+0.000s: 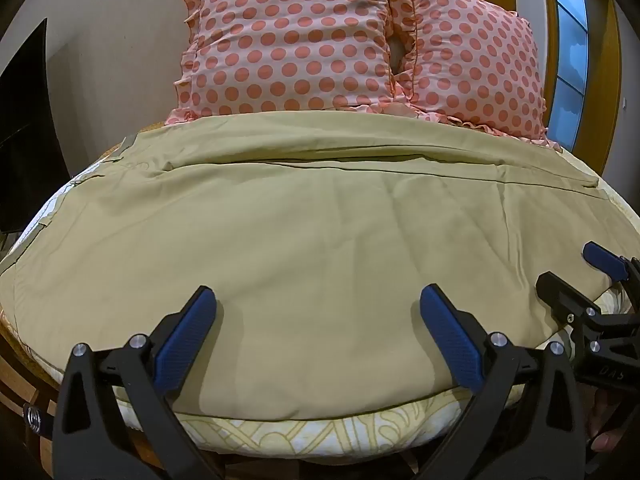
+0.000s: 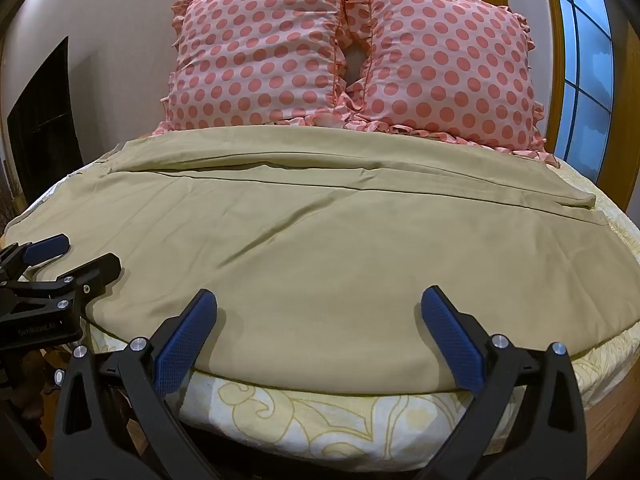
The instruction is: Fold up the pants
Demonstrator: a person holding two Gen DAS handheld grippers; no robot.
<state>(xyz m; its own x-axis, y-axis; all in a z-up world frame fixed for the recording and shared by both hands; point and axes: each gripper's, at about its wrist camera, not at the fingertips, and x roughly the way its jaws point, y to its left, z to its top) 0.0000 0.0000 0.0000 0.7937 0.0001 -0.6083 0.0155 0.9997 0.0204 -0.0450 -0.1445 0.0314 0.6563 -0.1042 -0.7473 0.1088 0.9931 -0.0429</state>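
Observation:
Khaki pants [image 1: 304, 232] lie spread flat across the bed, waistband to the left, leg hems to the right, one leg lying over the other with a long seam line across. They also show in the right wrist view [image 2: 320, 240]. My left gripper [image 1: 318, 300] is open and empty, just above the pants' near edge. My right gripper [image 2: 319, 300] is open and empty too, above the near edge further right. The right gripper [image 1: 572, 268] shows at the right of the left wrist view. The left gripper [image 2: 84, 258] shows at the left of the right wrist view.
Two pink polka-dot pillows [image 1: 288, 40] [image 2: 448, 60] lean against the wall at the head of the bed. The bed has a cream patterned sheet [image 2: 320, 420]. A window with a wooden frame [image 2: 584, 60] is at the right, and a dark panel [image 1: 24, 128] at the left.

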